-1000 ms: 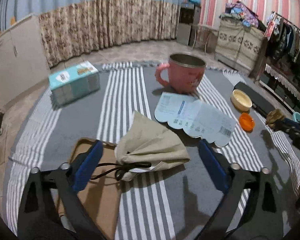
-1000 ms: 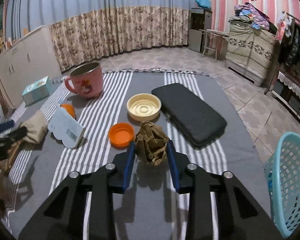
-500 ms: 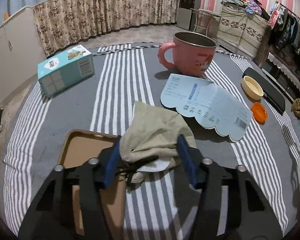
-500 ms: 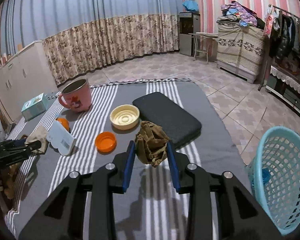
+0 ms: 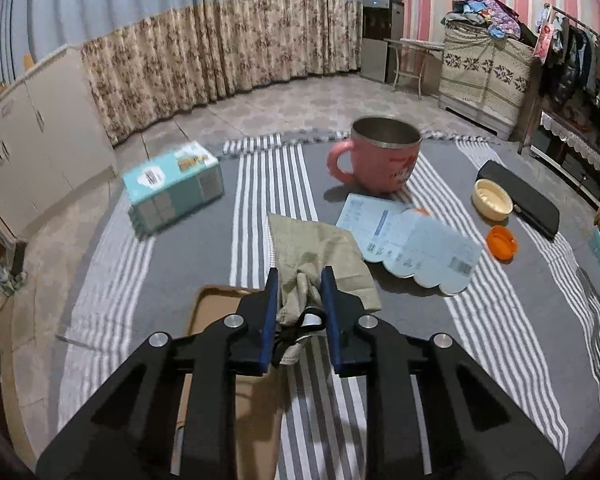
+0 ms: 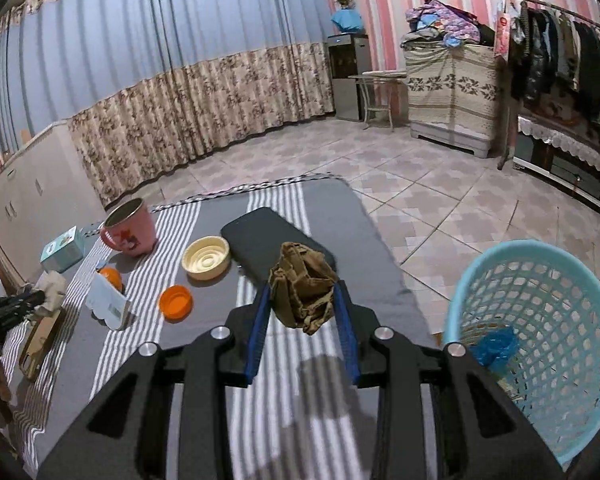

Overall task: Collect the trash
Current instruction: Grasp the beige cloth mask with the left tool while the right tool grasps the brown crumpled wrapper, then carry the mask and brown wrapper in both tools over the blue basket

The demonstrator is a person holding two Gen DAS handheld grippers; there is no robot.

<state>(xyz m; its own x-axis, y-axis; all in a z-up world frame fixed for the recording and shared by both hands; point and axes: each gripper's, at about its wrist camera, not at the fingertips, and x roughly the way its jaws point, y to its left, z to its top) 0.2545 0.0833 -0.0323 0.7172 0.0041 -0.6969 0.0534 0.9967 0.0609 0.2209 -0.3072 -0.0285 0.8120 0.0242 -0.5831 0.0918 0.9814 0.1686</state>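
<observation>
A beige face mask [image 5: 320, 240] with black ear loops lies bunched on the striped cloth. My left gripper [image 5: 300, 280] is closing on it, and both blue pads press its gathered near end. In the right wrist view my right gripper [image 6: 301, 286] is shut on a crumpled brown paper wad [image 6: 302, 276], held above the cloth's right part. A light blue basket [image 6: 520, 246] stands on the floor just to its right, with a blue scrap [image 6: 496, 344] inside. The left gripper [image 6: 16, 304] and the mask [image 6: 52, 284] also show at that view's far left.
On the cloth sit a pink mug [image 5: 380, 160], a teal box [image 5: 172, 188], a pale blue paper card [image 5: 412, 248], an orange lid [image 5: 500, 240], a cream dish [image 5: 492, 200] and a black case [image 5: 528, 204]. A brown tray [image 5: 216, 304] lies under the left gripper.
The left jaws went from wide apart to pressing on the mask, gathering it and lifting slightly. The right gripper carried the brown wad rightward; more of the basket now shows.
</observation>
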